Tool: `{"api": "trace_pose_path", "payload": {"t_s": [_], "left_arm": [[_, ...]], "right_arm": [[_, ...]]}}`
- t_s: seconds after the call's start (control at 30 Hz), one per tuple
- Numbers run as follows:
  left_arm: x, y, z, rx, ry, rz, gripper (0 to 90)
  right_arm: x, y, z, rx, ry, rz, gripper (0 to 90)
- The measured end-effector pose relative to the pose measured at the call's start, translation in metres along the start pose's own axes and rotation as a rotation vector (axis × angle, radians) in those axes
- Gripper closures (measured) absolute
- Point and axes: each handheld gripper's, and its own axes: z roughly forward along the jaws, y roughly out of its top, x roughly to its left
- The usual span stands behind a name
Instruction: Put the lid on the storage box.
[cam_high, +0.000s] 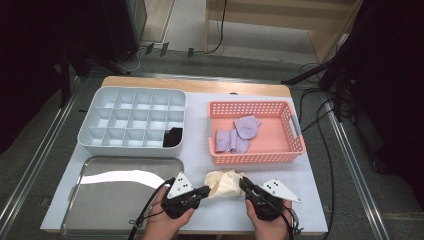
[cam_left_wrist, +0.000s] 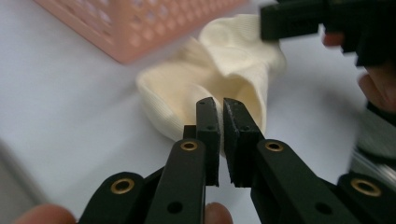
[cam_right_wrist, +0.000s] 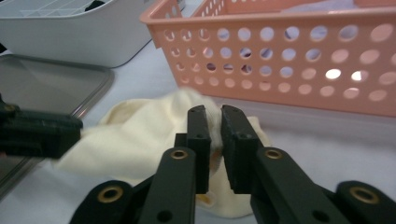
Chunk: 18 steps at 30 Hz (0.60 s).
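White table (cam_high: 195, 150), pink basket (cam_high: 295, 142) holding purple socks (cam_high: 240, 134), divided tray (cam_high: 95, 140) holding black item (cam_high: 173, 137)

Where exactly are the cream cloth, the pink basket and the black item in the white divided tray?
Cream ribbed cloth (cam_high: 225, 182): high view, its bunched middle.
Pink perforated plastic basket (cam_high: 252, 158): high view, near wall.
Black item (cam_high: 173, 137): high view, its middle, in a near-row compartment of the white divided tray (cam_high: 132, 91).
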Motion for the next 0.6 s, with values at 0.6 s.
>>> {"api": "trace_pose_path", "payload": {"t_s": [0.6], "left_arm": [[-0.001, 0.004, 0.002, -0.003, -0.014, -0.006, 69.1]], "right_arm": [[0.013, -0.023, -0.015, 0.106, 0.060, 0.074, 70.0]]}}
